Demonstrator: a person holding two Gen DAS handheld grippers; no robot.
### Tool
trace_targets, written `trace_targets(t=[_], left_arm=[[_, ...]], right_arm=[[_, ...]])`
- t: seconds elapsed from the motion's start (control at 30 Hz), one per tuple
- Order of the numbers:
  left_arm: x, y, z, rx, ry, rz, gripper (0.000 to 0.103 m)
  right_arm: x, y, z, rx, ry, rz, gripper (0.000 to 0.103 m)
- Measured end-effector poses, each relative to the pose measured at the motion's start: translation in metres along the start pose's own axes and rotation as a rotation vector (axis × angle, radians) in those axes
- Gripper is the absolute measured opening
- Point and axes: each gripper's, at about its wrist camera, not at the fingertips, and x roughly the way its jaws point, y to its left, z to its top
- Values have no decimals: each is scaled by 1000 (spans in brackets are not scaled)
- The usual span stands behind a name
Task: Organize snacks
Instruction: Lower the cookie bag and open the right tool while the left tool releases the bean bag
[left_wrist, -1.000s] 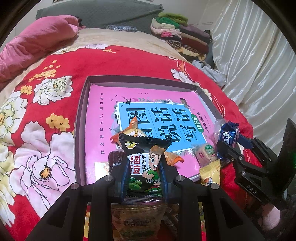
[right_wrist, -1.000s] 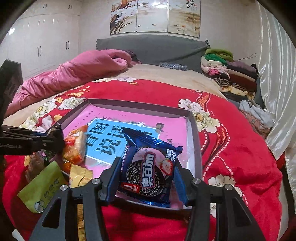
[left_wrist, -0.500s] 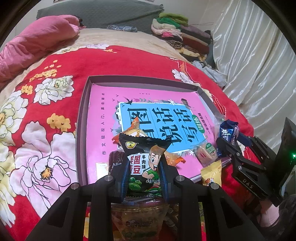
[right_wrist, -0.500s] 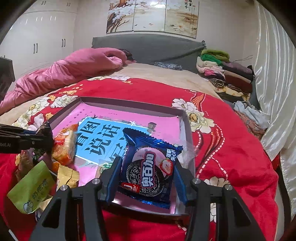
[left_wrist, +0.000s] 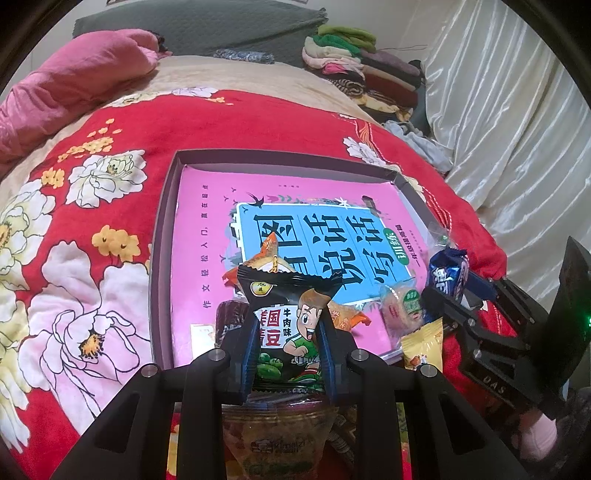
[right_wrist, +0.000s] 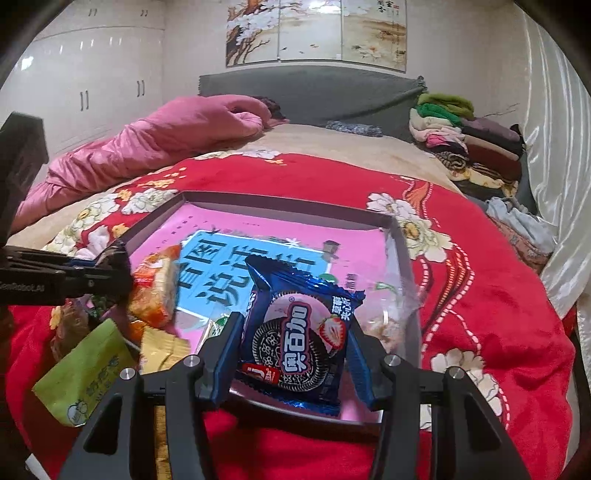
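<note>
Packets stand upright in both fingers: left gripper (left_wrist: 286, 345) clenches the black bean packet (left_wrist: 286, 314), right gripper (right_wrist: 293, 356) the blue cookie packet (right_wrist: 301, 332), both over the tray's (left_wrist: 162, 236) near edge.

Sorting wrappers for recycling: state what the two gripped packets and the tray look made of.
Black bean packet: glossy printed plastic film, crimped top edge. Blue cookie packet: shiny foil-like film, crinkled highlights. Tray: probably matte grey cardboard, thin straight walls.
</note>
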Motion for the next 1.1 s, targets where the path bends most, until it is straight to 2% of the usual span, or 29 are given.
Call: trace_targets(t=[0.3, 0.6, 0.87, 1.1], left_arm=[[2, 0, 0, 3, 5, 1, 30], [3, -1, 0, 3, 6, 2, 30], [3, -1, 0, 5, 6, 4, 30], [1, -1, 0, 7, 0, 15, 30]], right_arm=[[1, 7, -1, -10, 6, 44, 53], [1, 3, -3, -2, 13, -10, 53], [5, 2, -4, 0, 34, -9, 53], [5, 8, -6, -46, 52, -58, 53]])
